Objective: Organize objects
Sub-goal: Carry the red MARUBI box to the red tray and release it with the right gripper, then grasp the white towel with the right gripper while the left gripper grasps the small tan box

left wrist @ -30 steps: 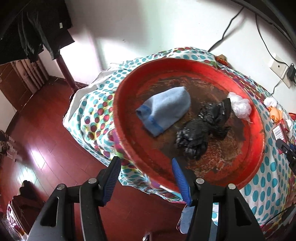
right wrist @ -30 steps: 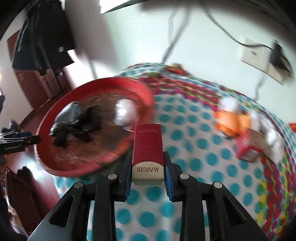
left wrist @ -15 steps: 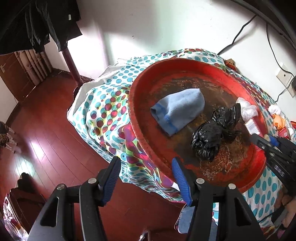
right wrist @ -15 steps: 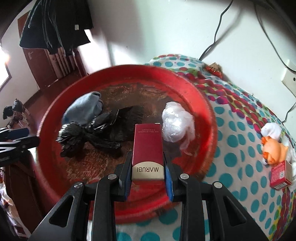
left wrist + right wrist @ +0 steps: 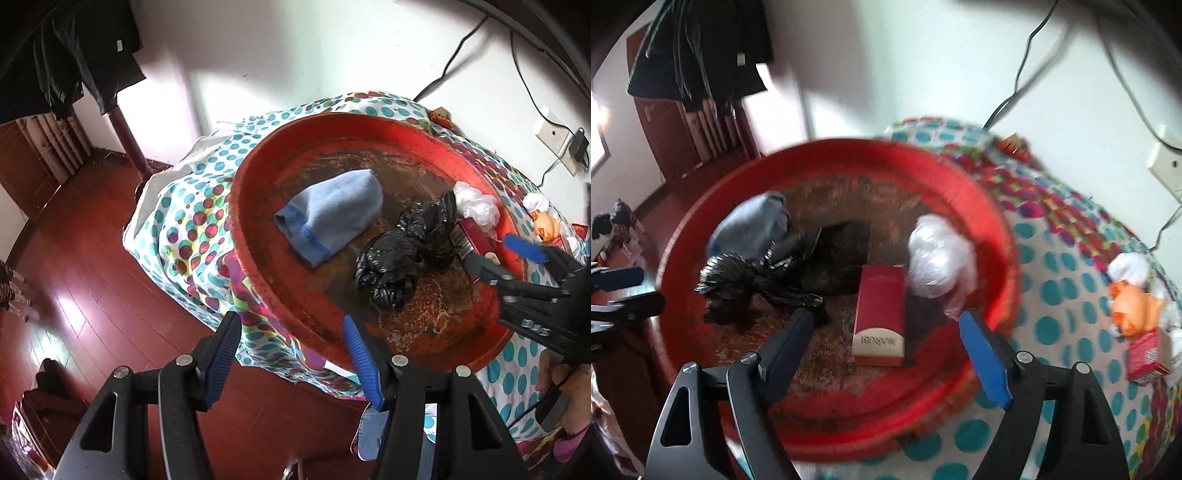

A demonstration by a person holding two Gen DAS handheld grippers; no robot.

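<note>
A maroon box [image 5: 881,314] lies flat inside the big red tray [image 5: 1004,236], between the fingers of my right gripper [image 5: 884,315]. Its jaws are opening and the blue pads [image 5: 982,354] stand clear of the box on both sides. A crumpled black bag [image 5: 783,273], a white plastic bag [image 5: 938,258] and a light blue cloth [image 5: 753,225] also lie in the tray. In the left wrist view my left gripper [image 5: 291,319] hangs open and empty over the tray's near rim [image 5: 258,273]. The right gripper [image 5: 493,254] shows there at the box [image 5: 474,240].
The tray sits on a dotted tablecloth [image 5: 1056,288]. An orange toy [image 5: 1134,306], a white wad and a small red box [image 5: 1147,354] lie at its right. Wall socket [image 5: 554,129] and cables behind. Wooden floor [image 5: 74,277] drops off to the left.
My right gripper carried the maroon box from over the tablecloth to over the tray, then let go; the box now rests on the tray floor. The left gripper stayed open.
</note>
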